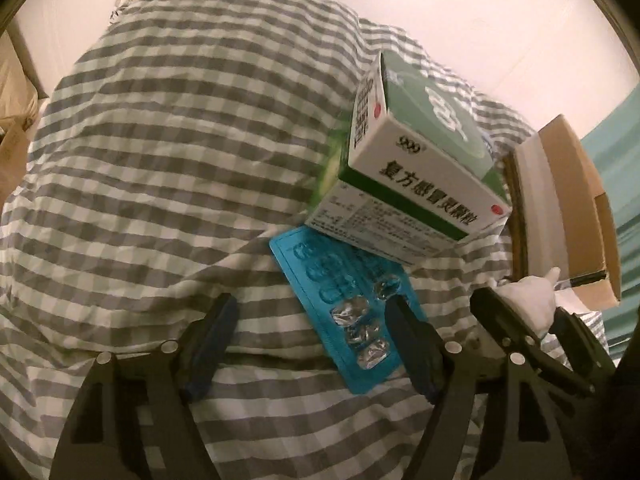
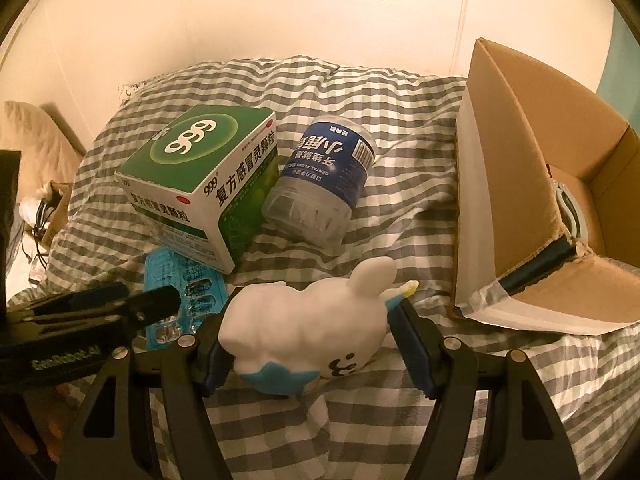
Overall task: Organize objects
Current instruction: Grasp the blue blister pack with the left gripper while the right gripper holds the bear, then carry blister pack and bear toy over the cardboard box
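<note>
On a grey-checked bed cover, my right gripper (image 2: 312,332) is shut on a white and blue plush toy (image 2: 316,328) and holds it just above the cover. My left gripper (image 1: 312,320) is open and empty, its right finger over a blue blister pack (image 1: 348,304), which also shows in the right wrist view (image 2: 176,280). A green and white 999 medicine box (image 1: 416,168) (image 2: 208,176) lies partly on the pack. A clear dental floss jar (image 2: 324,180) with a blue label lies beside the box.
An open cardboard box (image 2: 516,208) (image 1: 568,208) lies on its side at the right on the cover, with a round white object inside. A plain wall runs behind the bed. The bed's left edge drops to clutter on the floor (image 2: 40,216).
</note>
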`<move>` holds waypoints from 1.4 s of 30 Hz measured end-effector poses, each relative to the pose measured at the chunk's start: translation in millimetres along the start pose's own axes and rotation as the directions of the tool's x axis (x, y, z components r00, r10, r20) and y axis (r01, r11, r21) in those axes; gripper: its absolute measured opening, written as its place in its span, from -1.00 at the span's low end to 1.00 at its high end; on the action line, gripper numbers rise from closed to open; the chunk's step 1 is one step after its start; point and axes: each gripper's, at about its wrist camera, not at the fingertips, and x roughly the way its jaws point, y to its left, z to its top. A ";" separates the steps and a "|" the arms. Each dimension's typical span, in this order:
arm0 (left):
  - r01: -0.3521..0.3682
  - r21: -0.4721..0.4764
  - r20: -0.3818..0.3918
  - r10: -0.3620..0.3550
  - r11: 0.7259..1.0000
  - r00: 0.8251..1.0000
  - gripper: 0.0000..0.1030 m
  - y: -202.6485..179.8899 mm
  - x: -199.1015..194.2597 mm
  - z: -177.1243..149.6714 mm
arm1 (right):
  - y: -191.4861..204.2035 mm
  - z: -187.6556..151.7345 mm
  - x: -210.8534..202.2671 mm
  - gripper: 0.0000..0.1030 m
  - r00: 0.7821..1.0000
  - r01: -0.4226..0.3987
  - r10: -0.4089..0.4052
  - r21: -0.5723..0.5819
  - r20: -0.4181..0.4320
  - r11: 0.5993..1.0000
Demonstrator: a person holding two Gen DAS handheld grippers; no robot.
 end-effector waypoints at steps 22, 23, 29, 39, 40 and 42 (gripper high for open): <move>0.008 0.137 0.142 -0.028 0.990 0.989 -0.86 -80.2 -72.4 -26.6 | -19.8 -10.7 -99.9 0.34 0.996 -0.024 0.023 0.013 0.091 1.000; 0.005 0.138 0.155 -0.026 0.990 0.988 -0.86 -84.4 -82.8 -29.4 | -22.2 -11.4 -112.2 0.34 0.994 -0.026 0.024 0.015 0.106 1.000; -0.046 0.183 0.261 -0.004 0.982 0.965 -0.87 -104.2 -147.5 -43.8 | -33.1 -13.9 -169.1 0.34 0.983 -0.029 0.027 0.007 0.184 1.000; -0.085 0.288 0.399 -0.038 0.954 0.916 -0.87 -180.5 -211.2 -41.7 | -81.4 1.1 -257.6 0.34 0.948 0.040 -0.031 -0.021 0.317 0.999; -0.083 0.304 0.406 -0.050 0.949 0.913 -0.87 -191.4 -214.4 -40.0 | -87.0 6.0 -263.7 0.34 0.944 0.049 -0.040 -0.019 0.327 0.999; -0.078 0.326 0.412 -0.068 0.942 0.909 -0.87 -208.0 -217.3 -37.1 | -99.8 17.5 -275.2 0.34 0.935 0.069 -0.059 -0.017 0.350 0.997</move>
